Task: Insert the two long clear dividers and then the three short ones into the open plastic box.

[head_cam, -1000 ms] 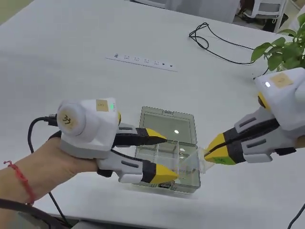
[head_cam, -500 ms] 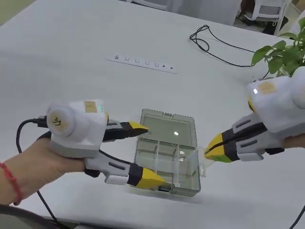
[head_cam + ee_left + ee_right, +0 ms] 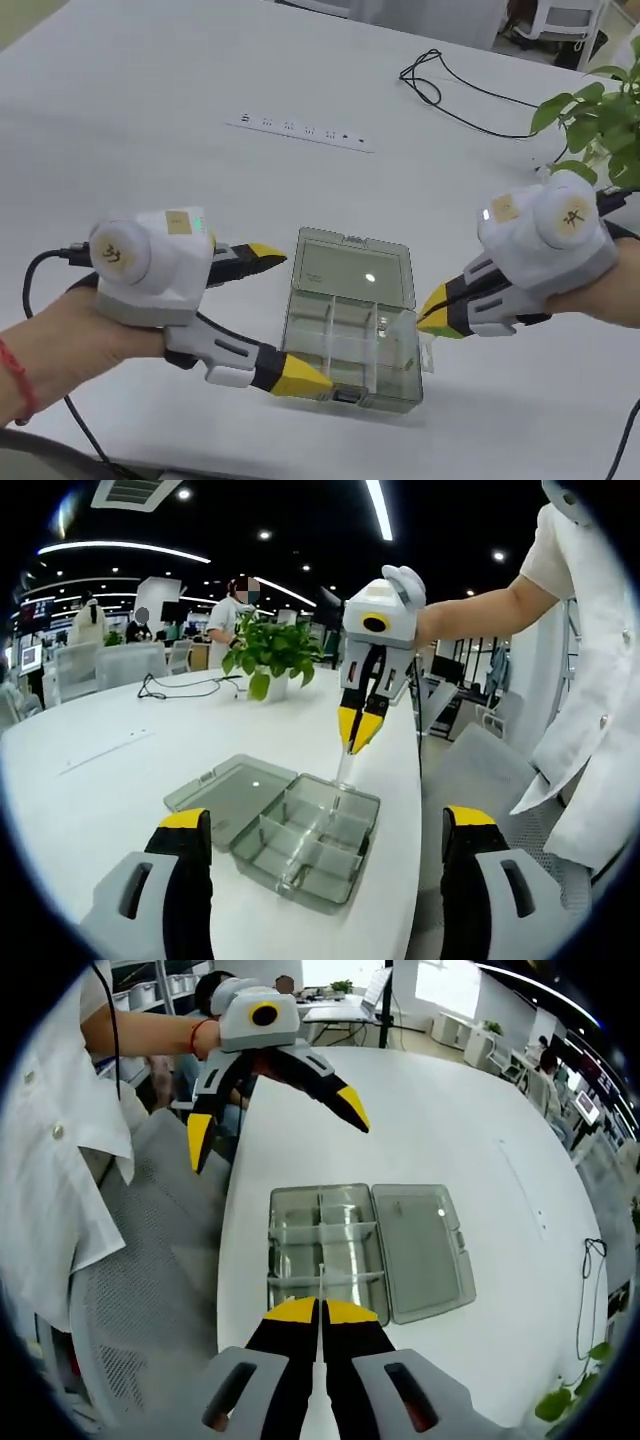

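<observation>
White table [image 3: 150, 80] w/ open plastic box [image 3: 355, 268], pwr strip [image 3: 305, 133], blk cable [image 3: 404, 72], potted plant [image 3: 595, 110].

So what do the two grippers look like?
Both the left gripper and the right gripper have chunky white-and-grey bodies, black jaws with yellow tips and a round cap with a scribbled mark. The left one has a small green light and a black cable. The person wears a red string bracelet and a white shirt.

The left gripper [image 3: 283, 315] bears a brown mark, perhaps "33"; that on the right gripper [image 3: 433, 316] is illegible.
</observation>
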A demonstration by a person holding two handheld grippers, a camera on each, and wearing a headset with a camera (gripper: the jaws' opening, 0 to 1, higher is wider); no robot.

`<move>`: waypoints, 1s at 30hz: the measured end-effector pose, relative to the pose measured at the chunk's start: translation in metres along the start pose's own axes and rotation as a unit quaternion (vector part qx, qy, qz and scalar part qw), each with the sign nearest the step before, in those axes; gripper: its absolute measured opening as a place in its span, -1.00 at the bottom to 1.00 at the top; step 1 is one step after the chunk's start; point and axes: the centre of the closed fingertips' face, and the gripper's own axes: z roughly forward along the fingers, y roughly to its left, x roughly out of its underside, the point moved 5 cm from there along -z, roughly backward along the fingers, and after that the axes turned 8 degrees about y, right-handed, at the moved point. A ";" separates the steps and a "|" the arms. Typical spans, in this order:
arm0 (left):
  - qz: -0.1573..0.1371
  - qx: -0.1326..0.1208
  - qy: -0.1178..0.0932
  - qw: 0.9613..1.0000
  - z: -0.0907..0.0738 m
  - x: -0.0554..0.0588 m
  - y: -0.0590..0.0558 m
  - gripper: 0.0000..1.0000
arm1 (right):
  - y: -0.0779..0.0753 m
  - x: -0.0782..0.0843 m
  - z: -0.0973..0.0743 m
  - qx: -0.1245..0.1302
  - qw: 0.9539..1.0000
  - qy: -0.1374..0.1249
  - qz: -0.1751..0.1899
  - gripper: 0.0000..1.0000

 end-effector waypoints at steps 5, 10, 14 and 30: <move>-0.003 -0.001 0.001 1.000 0.000 0.001 0.000 0.98 | -0.004 0.004 0.009 -0.001 1.000 0.014 -0.013 -0.95; -0.006 -0.003 -0.002 1.000 -0.001 0.001 0.002 0.98 | -0.005 0.005 0.015 -0.007 0.999 0.027 -0.022 -0.95; -0.007 -0.003 -0.004 1.000 0.000 0.000 0.001 0.97 | -0.007 0.005 0.017 -0.009 0.999 0.028 -0.022 -0.95; -0.010 -0.002 -0.004 1.000 -0.001 0.002 -0.001 0.97 | -0.011 0.009 0.030 -0.022 0.999 0.040 -0.021 -0.95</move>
